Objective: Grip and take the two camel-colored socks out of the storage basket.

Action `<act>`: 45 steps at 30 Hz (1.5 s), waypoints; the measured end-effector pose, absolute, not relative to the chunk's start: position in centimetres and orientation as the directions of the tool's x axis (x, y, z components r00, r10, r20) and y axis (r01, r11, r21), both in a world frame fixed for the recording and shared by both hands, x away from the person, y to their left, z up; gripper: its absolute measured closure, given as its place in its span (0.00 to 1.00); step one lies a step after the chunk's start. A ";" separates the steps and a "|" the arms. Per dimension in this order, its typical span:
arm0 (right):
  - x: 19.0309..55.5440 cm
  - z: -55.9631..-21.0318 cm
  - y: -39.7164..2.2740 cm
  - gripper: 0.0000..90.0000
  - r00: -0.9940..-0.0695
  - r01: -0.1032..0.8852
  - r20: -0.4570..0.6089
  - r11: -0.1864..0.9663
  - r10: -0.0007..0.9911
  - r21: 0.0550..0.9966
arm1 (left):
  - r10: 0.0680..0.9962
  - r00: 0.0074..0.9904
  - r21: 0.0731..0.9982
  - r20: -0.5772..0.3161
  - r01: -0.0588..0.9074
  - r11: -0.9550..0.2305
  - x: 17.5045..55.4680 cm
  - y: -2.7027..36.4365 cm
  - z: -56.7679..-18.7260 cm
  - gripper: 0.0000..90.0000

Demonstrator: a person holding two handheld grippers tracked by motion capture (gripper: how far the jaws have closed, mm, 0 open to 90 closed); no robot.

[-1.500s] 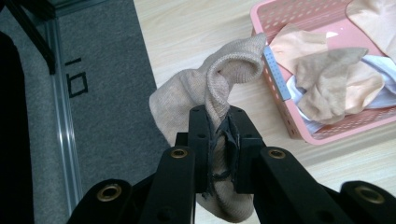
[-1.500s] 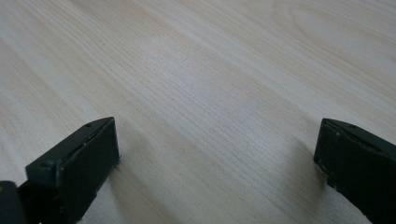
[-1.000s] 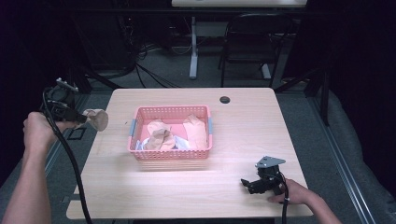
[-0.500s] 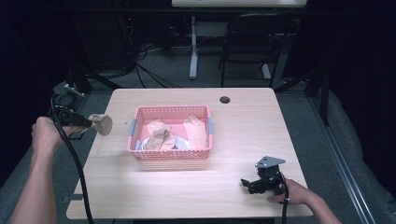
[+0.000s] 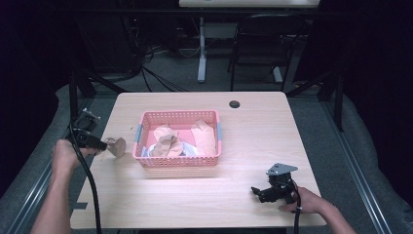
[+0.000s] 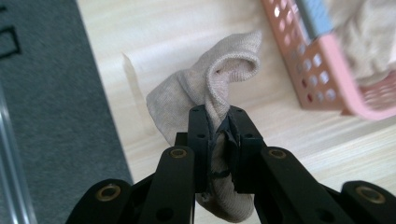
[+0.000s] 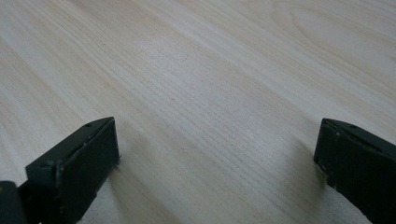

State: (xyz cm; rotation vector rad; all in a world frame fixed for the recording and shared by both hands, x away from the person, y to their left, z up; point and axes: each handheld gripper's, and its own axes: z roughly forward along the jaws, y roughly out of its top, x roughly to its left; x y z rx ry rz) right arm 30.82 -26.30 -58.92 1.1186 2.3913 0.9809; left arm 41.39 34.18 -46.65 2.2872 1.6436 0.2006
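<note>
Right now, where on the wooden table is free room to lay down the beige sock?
Bare wood lies left of the pink plastic basket, under the beige sock in the left gripper, and along the front edge up to the right gripper. The basket is crowded.

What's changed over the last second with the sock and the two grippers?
The left gripper has come down toward the table just left of the pink basket, carrying the beige sock, which remains clamped in its jaws and now hangs low over the tabletop's left edge. The right gripper has stayed put near the front right, jaws open, and the basket with its socks has not moved.
</note>
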 end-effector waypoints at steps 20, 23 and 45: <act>30.8 -58.9 -26.3 0.00 -0.640 0.546 -0.004 0.458 0.769 0.702 | 0.952 0.274 0.251 -0.135 0.939 -0.234 40.5 34.8 -54.4 0.88; 30.8 -58.9 -26.3 0.00 -0.639 0.547 -0.003 0.457 0.770 0.701 | 0.953 0.268 0.252 -0.143 0.941 -0.227 40.4 34.8 -54.7 0.86; 30.8 -58.9 -26.3 0.00 -0.639 0.546 -0.001 0.454 0.769 0.703 | 0.960 0.251 0.332 -0.124 0.922 -0.198 39.8 35.2 -50.6 0.11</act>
